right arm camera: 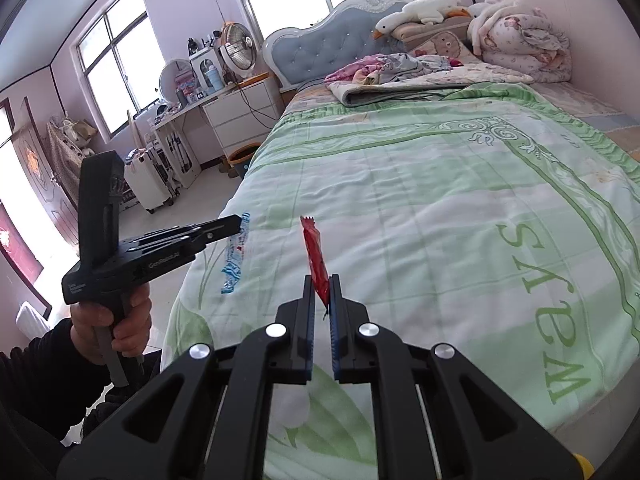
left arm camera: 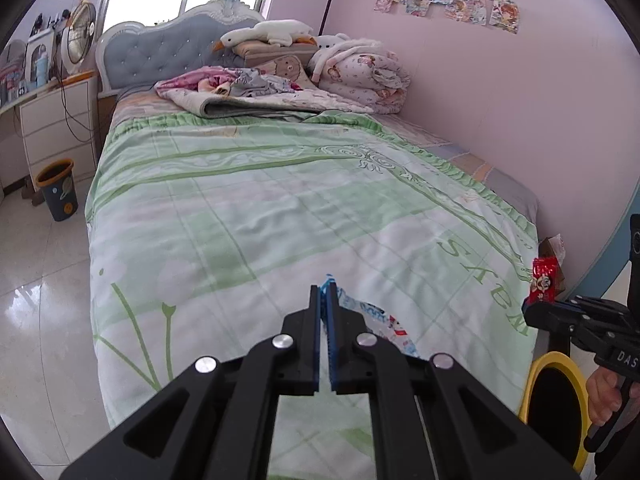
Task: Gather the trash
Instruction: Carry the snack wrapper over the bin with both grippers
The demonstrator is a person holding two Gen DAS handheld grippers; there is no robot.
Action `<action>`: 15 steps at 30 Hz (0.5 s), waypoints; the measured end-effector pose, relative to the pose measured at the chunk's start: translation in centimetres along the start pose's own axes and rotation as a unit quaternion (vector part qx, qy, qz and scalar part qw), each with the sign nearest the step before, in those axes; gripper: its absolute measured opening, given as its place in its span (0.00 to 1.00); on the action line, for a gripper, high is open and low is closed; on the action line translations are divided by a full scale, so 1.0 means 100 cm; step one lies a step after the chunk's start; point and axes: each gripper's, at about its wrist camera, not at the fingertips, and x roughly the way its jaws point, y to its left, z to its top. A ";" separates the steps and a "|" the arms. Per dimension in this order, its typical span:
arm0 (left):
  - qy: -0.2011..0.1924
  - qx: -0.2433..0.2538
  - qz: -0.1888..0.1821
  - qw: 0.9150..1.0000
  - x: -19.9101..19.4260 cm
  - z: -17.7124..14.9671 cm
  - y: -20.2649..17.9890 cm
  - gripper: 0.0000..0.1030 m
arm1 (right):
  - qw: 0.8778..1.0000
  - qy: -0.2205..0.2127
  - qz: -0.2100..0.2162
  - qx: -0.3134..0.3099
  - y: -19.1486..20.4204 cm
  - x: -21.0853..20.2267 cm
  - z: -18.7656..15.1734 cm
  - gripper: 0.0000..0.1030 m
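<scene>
My left gripper (left arm camera: pixel 324 294) is shut on a blue-and-white wrapper (left arm camera: pixel 374 318), which hangs to the right of its fingers over the foot of the bed. In the right wrist view the same left gripper (right arm camera: pixel 239 225) holds that wrapper (right arm camera: pixel 235 258) dangling above the bed's edge. My right gripper (right arm camera: pixel 322 294) is shut on a red snack wrapper (right arm camera: pixel 315 254) that stands up between its pads. The left wrist view shows the right gripper (left arm camera: pixel 534 308) at the far right with the red wrapper (left arm camera: pixel 545 280) in it.
A bed with a green quilt (left arm camera: pixel 280 208) fills both views, with bedding and a plush goose (left arm camera: pixel 268 34) piled at its head. A yellow-rimmed bin (left arm camera: pixel 538 376) sits at the bed's foot on the right. A blue bin with an orange rim (left arm camera: pixel 58 188) stands on the tiled floor by white drawers (left arm camera: pixel 56 120).
</scene>
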 end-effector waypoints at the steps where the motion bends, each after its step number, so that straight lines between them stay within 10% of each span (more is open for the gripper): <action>1: -0.005 0.006 0.004 1.000 -0.008 -0.001 -0.007 0.02 | 1.000 -0.004 -0.007 0.003 -0.002 -0.009 -0.003 0.06; 15: -0.066 0.112 -0.034 0.991 -0.094 -0.017 -0.116 0.02 | 0.993 -0.045 -0.105 0.025 -0.019 -0.131 -0.051 0.06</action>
